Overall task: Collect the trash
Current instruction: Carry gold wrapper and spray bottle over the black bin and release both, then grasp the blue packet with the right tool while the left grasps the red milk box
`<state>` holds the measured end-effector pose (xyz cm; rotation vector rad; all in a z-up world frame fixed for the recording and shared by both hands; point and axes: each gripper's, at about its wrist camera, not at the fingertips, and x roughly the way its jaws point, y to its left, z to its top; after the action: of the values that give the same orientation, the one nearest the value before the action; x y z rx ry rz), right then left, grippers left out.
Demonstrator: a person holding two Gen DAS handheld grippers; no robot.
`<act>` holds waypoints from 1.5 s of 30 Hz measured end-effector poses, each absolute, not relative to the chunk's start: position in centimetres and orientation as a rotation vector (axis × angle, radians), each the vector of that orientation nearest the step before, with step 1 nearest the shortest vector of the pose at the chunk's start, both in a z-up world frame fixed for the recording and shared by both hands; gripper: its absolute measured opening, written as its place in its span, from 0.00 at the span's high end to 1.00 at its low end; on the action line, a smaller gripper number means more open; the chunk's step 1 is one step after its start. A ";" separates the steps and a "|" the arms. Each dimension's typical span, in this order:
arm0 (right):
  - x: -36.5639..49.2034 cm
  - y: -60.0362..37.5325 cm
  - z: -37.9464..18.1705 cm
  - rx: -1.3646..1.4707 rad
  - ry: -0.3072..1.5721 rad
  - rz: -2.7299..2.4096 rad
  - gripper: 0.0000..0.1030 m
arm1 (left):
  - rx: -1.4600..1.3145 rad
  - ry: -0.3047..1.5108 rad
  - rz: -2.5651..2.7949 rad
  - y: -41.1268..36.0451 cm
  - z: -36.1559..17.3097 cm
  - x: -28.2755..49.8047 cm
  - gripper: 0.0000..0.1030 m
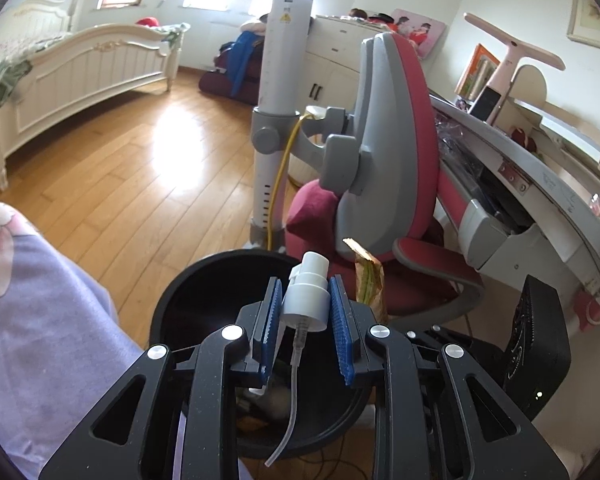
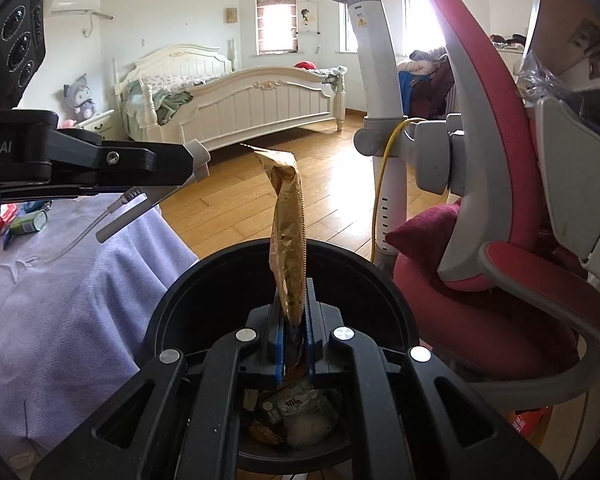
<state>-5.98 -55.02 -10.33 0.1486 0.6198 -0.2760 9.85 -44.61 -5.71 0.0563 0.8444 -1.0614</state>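
Right under your left gripper point(image 1: 305, 312) sits the black bin point(image 1: 188, 280), and your blue pads are clamped narrow on a white pump sprayer head point(image 1: 306, 296), its clear tube dangling into the bin. Your right gripper point(image 2: 294, 332) is pinched tight on a crinkly gold wrapper point(image 2: 288, 240) standing upright above that bin point(image 2: 380, 276). Only the right view shows the trash already at the bottom, crumpled paper point(image 2: 300, 404) and all; the left view alone catches the desk point(image 1: 556, 184).

The right claw point(image 2: 294, 320) hides the gold wrapper's point(image 2: 288, 248) lower end.
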 end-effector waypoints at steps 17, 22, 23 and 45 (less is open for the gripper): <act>-5.2 -56.5 -11.4 0.186 0.683 -0.318 0.38 | 0.096 0.761 -0.977 -45.2 -4.0 9.1 0.23; -6.2 -55.2 -10.4 0.179 0.641 -0.315 0.30 | 0.142 0.694 -0.915 -43.4 -2.2 8.3 0.13; -6.3 -54.8 -10.2 0.178 0.639 -0.308 0.30 | 0.145 0.684 -0.906 -42.9 -1.9 8.1 0.13; -2.7 -42.3 -2.5 0.089 0.572 -0.016 0.30 | 0.065 0.587 -0.230 -15.6 1.4 11.7 0.05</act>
<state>-2.67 -42.35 -2.52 0.0891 0.5717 -0.0165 11.66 -15.61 1.45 0.0647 0.5871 -0.2303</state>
